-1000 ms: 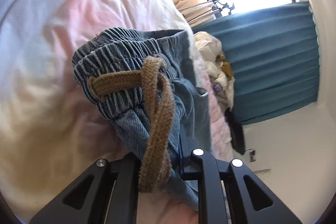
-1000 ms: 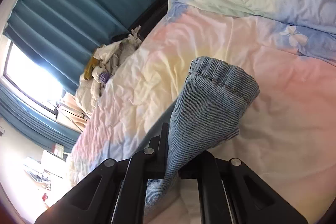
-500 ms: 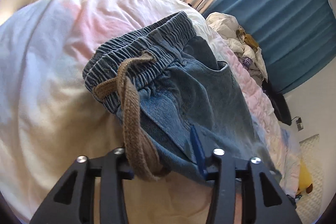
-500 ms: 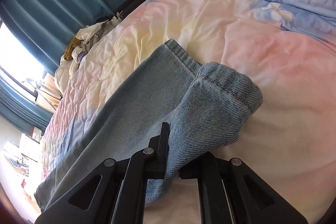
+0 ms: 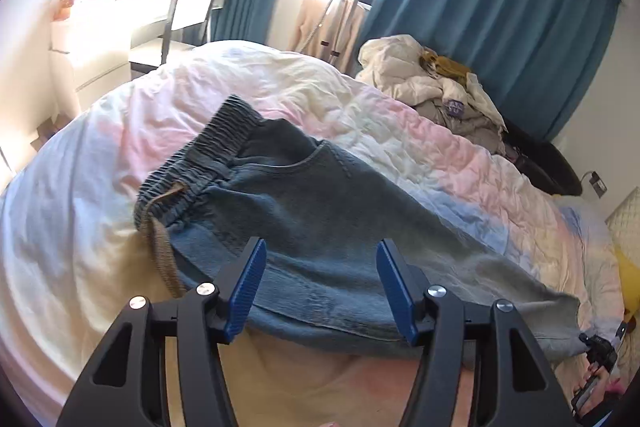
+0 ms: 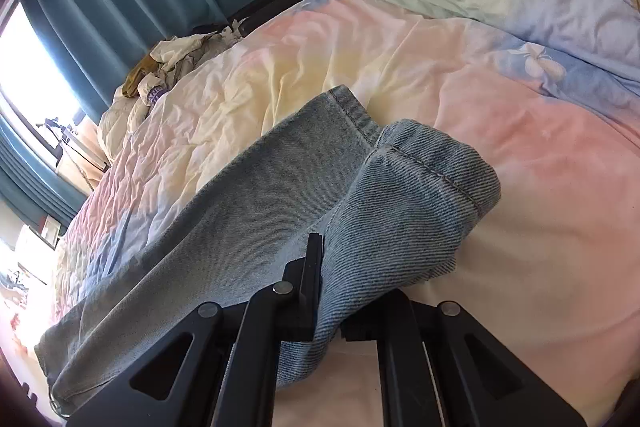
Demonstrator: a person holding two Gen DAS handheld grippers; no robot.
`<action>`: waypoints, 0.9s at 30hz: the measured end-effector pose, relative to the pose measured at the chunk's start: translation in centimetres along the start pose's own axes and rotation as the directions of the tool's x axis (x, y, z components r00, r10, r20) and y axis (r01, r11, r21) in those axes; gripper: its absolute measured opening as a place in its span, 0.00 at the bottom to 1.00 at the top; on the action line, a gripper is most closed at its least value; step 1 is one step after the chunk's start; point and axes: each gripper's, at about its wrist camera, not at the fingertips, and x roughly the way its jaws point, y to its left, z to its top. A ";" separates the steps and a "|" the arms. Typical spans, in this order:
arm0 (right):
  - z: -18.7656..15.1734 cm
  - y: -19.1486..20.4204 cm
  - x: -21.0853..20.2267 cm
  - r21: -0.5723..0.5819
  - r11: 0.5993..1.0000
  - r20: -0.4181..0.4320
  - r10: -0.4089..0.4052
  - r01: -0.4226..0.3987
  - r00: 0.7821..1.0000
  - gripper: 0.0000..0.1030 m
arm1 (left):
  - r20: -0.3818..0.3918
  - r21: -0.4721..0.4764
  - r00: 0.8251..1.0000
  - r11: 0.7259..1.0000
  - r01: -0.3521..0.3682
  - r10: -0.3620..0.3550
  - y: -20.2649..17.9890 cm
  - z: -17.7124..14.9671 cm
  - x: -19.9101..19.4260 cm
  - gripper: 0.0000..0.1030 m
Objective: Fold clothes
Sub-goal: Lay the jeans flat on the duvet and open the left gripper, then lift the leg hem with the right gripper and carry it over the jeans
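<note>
Nearest, in the right wrist view: right gripper (image 6: 328, 311) clamped tight on the hem end of the faded blue denim trousers (image 6: 224, 227), upper leg cuff bunched and lifted off the lower leg. In the left wrist view: left gripper (image 5: 320, 283) with blue-padded jaws standing wide, nothing between them, hovering above the trousers near the waist. Further out: elastic waistband (image 5: 200, 163) with tan woven drawstring (image 5: 162, 247) lying flat on the pastel pink, yellow and blue quilt (image 5: 420, 147). Beyond: heap of cream clothing (image 5: 432, 83), teal curtains (image 5: 500, 11).

Risk: waist end unheld, so a pull from the hem likely to drag and skew the trousers; trailing drawstring liable to get trapped in the fold.
</note>
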 end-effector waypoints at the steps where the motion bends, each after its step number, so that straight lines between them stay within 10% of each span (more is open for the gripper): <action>1: -0.1 -0.1 0.0 -0.001 1.000 0.000 -0.001 0.001 1.000 0.05 | -0.006 0.037 1.000 0.999 -0.006 0.006 -1.3 -0.1 0.5 0.57; 16: -0.5 0.7 0.2 -0.052 0.997 0.009 -0.063 0.064 0.998 0.06 | -0.179 0.295 0.983 0.956 0.010 0.044 -9.8 -5.3 9.7 0.57; 27: -0.4 10.8 -5.9 -0.233 0.959 0.239 -0.103 0.160 0.965 0.06 | -0.221 0.375 0.970 0.927 -0.010 0.100 -9.9 -7.3 12.3 0.57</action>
